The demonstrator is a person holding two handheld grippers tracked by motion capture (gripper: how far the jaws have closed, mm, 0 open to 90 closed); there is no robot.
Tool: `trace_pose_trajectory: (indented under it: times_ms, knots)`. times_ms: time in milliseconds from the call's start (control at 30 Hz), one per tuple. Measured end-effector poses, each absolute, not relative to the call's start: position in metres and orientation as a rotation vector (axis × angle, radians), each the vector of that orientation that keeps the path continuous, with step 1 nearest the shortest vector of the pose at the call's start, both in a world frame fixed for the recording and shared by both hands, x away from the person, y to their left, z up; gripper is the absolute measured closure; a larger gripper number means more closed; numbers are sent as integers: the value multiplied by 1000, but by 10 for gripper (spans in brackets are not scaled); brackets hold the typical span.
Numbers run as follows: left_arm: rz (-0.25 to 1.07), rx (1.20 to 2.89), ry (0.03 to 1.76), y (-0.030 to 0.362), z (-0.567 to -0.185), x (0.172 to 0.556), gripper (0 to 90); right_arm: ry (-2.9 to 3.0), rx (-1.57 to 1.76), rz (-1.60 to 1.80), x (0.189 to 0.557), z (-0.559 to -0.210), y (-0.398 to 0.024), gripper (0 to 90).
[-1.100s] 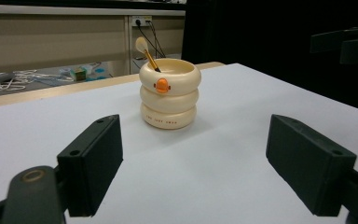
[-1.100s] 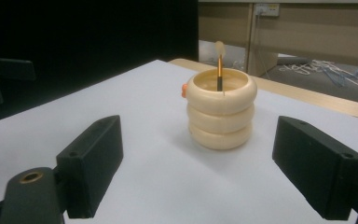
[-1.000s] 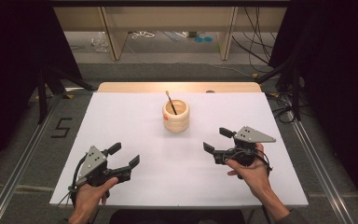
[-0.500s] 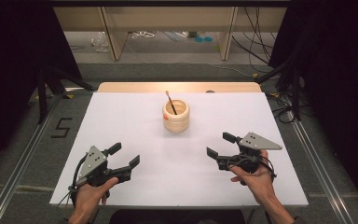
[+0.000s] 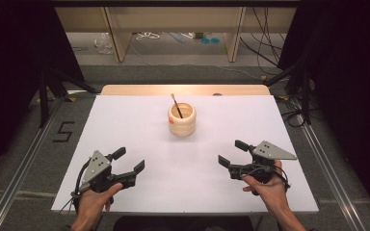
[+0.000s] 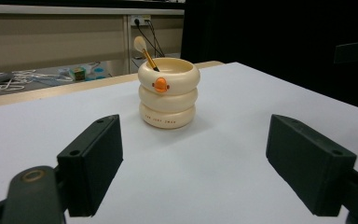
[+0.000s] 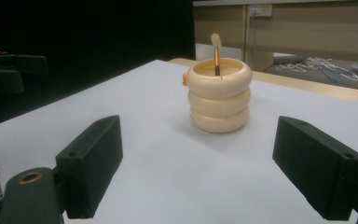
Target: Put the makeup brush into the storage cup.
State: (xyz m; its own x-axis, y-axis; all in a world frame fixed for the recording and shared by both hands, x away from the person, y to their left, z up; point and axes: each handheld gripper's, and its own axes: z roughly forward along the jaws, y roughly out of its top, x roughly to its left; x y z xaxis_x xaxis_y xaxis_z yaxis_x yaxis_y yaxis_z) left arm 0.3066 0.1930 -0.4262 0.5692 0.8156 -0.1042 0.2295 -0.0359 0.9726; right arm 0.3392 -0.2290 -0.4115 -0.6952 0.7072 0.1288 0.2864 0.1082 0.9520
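High view: left gripper (image 5: 129,160) near the table's (image 5: 125,120) front left, jaws spread wide, holding nothing. Right gripper (image 5: 233,153) front right, jaws also spread, empty. Cream ringed pot (image 5: 181,119) stands mid-table, well apart from both, brush (image 5: 176,105) leaning inside. Since a second ago the right gripper has drawn back toward the near edge; left unchanged.

Small print on cream holder (image 6: 168,94) too blurred to read, brush (image 6: 144,52) lower end hidden inside
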Motion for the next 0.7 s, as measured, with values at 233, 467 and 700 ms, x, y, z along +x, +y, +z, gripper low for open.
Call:
trace_pose_trajectory:
  times_ms: [233, 467, 700]
  knots:
    - [597, 1577, 908, 193, -426, 307, 183, 2024, 972, 1620, 337, -414, -230, 166]
    - [597, 1580, 909, 193, -426, 307, 183, 2033, 978, 1610, 336, -415, -232, 167]
    - [597, 1580, 911, 193, -426, 307, 183, 2026, 973, 1627, 337, -417, -231, 167]
